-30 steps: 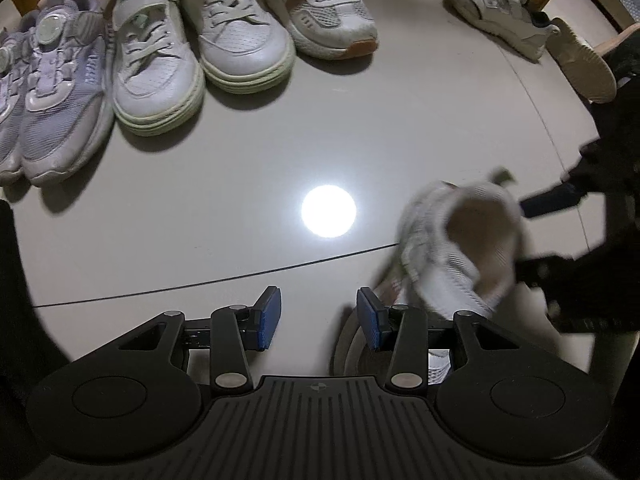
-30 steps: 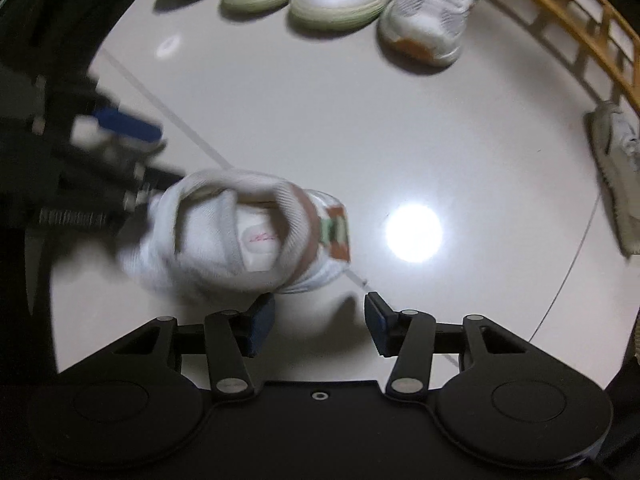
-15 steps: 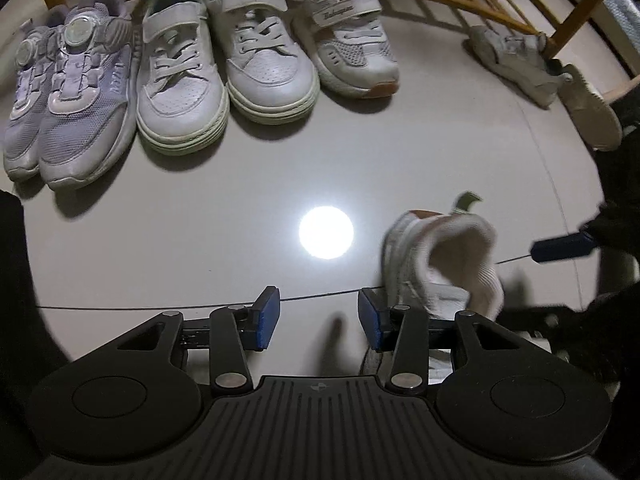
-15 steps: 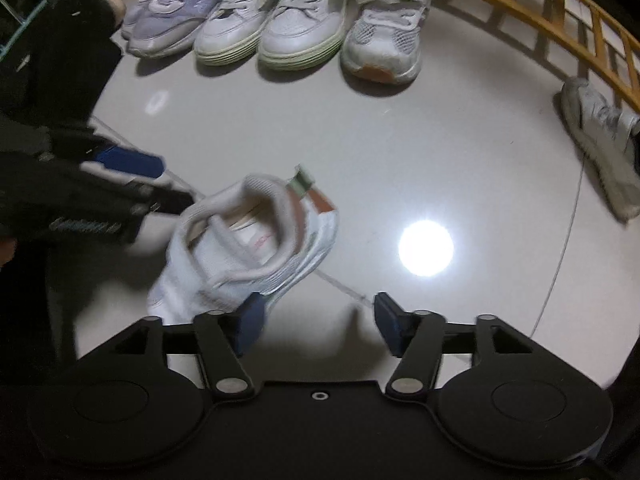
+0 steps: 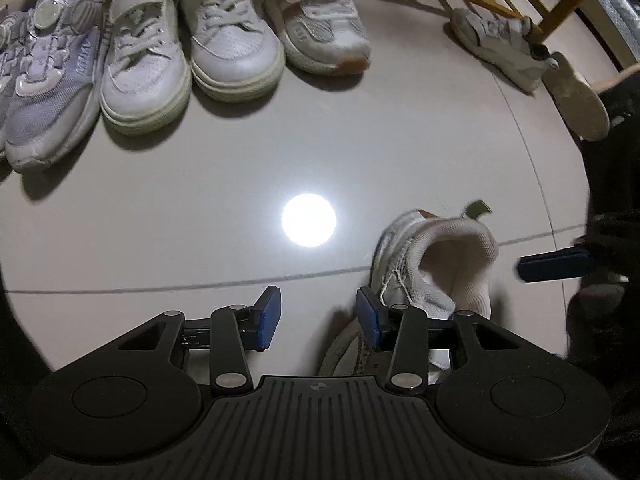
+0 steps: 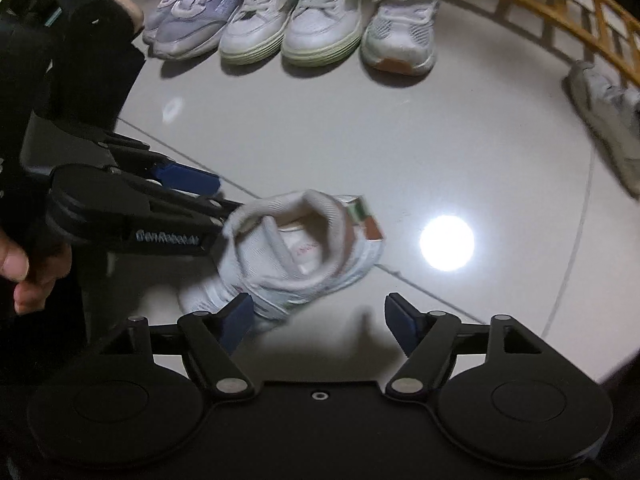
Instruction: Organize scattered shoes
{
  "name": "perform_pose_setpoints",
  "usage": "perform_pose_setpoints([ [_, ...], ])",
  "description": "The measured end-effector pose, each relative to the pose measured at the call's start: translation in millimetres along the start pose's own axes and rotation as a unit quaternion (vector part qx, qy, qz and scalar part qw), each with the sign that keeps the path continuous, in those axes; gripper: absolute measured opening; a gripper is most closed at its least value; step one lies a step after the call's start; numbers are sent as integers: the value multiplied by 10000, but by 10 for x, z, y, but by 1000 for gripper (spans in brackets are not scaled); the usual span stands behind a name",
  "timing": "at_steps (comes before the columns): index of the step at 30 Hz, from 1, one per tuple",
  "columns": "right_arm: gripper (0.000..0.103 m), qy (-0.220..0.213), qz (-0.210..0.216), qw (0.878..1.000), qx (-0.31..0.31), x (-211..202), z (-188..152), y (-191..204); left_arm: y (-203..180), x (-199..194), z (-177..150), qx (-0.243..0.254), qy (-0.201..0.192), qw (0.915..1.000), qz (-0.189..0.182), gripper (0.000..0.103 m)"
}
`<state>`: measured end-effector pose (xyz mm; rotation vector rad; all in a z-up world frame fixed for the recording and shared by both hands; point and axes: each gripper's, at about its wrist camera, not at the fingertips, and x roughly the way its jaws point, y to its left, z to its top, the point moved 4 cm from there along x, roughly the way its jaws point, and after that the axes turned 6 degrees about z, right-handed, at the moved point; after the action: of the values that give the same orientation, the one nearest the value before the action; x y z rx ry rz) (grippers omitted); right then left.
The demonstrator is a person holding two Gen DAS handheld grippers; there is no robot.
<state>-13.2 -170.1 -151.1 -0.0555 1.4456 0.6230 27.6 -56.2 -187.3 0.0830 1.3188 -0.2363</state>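
Note:
A small white mesh shoe (image 5: 436, 264) with a green heel tab rests tilted on the pale floor, its opening turned up toward both cameras. My left gripper (image 5: 318, 318) is open with only floor between its blue pads. Its right finger (image 5: 368, 318) stands close against the shoe's left side. In the right wrist view the shoe (image 6: 304, 248) sits just ahead of my right gripper (image 6: 318, 322), whose jaws are opening. The left pad (image 6: 236, 320) is at the shoe's toe and nothing is gripped. The matching strap shoe (image 5: 320, 32) ends a neat row.
The row also holds a lilac pair (image 5: 52, 80) and a white pair with green soles (image 5: 144, 68). A grey shoe (image 5: 496, 48) and a tan sole (image 5: 576, 100) lie by the yellow wooden railing (image 6: 560, 8). A person's hand (image 6: 24, 272) holds the left gripper.
The right gripper's jaws have spread wider. The white shoe has tipped and settled closer to both grippers. The left gripper's jaws kept the same gap.

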Motion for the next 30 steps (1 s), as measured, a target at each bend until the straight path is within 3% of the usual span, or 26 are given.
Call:
perform_pose_setpoints([
  [6, 81, 51, 199, 9997, 101, 108, -45, 129, 60, -99, -110, -198, 79, 9997, -139, 42],
  [12, 87, -57, 65, 9996, 268, 242, -60, 197, 131, -267, -28, -386, -228, 9985, -320, 44],
  [21, 89, -180, -208, 9981, 560, 384, 4, 176, 415, -512, 114, -544, -802, 9950, 258, 50],
  [25, 85, -139, -205, 9985, 493, 361, 21, 142, 558, -548, 135, -643, -887, 9934, 352, 52],
  [30, 85, -327, -520, 9974, 386, 278, 128, -8, 583, -506, 159, -616, -892, 9932, 437, 52],
])
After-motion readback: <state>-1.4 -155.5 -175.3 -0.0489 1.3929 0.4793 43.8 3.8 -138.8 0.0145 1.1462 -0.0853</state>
